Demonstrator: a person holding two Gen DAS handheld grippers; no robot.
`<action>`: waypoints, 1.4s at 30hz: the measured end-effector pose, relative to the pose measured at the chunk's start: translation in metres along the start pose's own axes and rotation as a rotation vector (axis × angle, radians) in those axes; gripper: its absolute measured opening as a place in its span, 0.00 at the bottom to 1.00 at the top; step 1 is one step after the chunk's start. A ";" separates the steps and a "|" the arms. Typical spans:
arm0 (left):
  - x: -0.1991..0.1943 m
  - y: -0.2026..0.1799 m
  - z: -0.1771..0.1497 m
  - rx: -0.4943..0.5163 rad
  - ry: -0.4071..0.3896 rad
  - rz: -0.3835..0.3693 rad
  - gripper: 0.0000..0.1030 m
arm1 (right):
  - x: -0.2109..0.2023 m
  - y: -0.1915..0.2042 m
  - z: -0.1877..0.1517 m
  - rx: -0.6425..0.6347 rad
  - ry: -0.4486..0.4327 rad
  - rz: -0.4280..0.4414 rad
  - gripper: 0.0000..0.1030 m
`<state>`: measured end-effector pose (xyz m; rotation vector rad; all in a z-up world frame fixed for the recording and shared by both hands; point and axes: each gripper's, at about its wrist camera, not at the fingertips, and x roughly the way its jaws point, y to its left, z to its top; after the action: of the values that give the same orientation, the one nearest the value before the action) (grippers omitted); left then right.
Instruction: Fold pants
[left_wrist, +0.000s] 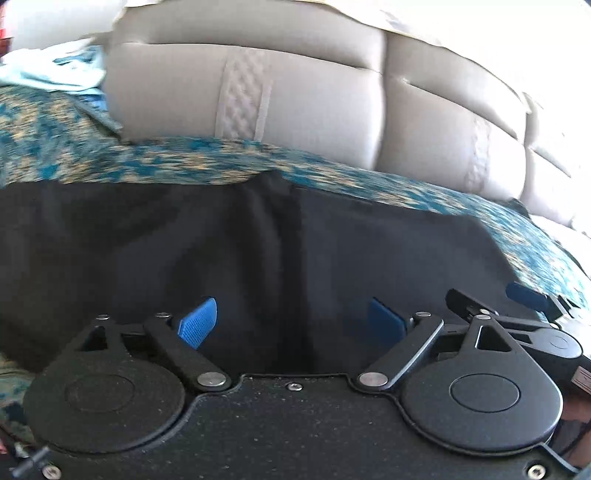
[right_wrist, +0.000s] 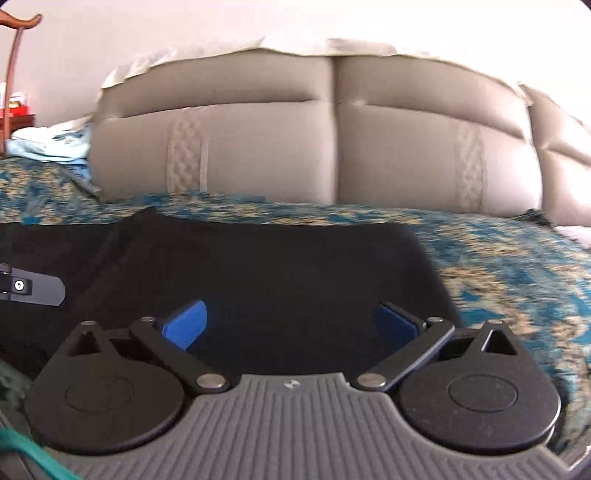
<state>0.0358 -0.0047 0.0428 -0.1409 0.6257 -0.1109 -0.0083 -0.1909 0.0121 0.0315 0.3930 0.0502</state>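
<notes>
My left gripper hangs over the black pants, its blue fingers spread wide with nothing between them. My right gripper is just beside it on the right, fingers equally wide apart and gripping nothing. The pants lie flat on the blue and gold bedspread, a seam running away from me down their middle. At the far side stands the padded beige headboard.
</notes>
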 end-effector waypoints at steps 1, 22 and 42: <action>-0.002 0.006 0.001 -0.010 -0.001 0.017 0.88 | 0.002 0.005 0.001 0.003 0.009 0.019 1.00; -0.044 0.162 -0.007 -0.348 -0.041 0.350 0.88 | 0.027 0.094 -0.006 -0.151 0.021 0.117 1.00; -0.020 0.213 -0.007 -0.516 -0.112 0.353 0.99 | 0.025 0.088 -0.015 -0.165 -0.041 0.149 1.00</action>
<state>0.0286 0.2072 0.0139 -0.5274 0.5481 0.4016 0.0049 -0.1012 -0.0078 -0.1013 0.3441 0.2284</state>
